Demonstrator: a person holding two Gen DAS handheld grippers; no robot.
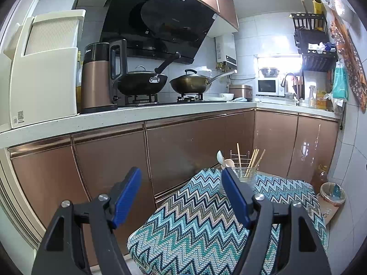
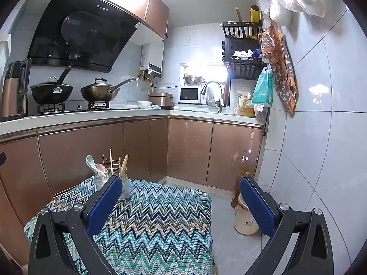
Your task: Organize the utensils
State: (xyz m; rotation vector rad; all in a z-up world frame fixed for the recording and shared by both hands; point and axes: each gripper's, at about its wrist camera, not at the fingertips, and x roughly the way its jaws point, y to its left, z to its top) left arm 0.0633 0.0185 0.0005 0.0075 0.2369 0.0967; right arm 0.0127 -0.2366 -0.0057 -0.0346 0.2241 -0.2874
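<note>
A low table under a zigzag teal cloth (image 1: 201,217) (image 2: 156,217) stands in front of me. At its far edge are a clear glass (image 1: 246,177) with several wooden chopsticks (image 1: 253,160) (image 2: 123,163), a wire rack (image 1: 239,158) (image 2: 111,160) behind it, and another clear glass (image 2: 101,180) with white and pink spoons (image 1: 223,160) (image 2: 95,163). My left gripper (image 1: 181,183) hovers open short of the glasses, nothing between its blue pads. My right gripper (image 2: 181,192) is also open and empty, above the cloth's right side.
Copper cabinet fronts (image 1: 183,151) rise just behind the table. A lidded jar (image 2: 245,217) and a bottle (image 2: 236,190) stand on the floor right of the table, near the tiled wall. The counter above carries woks (image 1: 142,82), a kettle and a sink.
</note>
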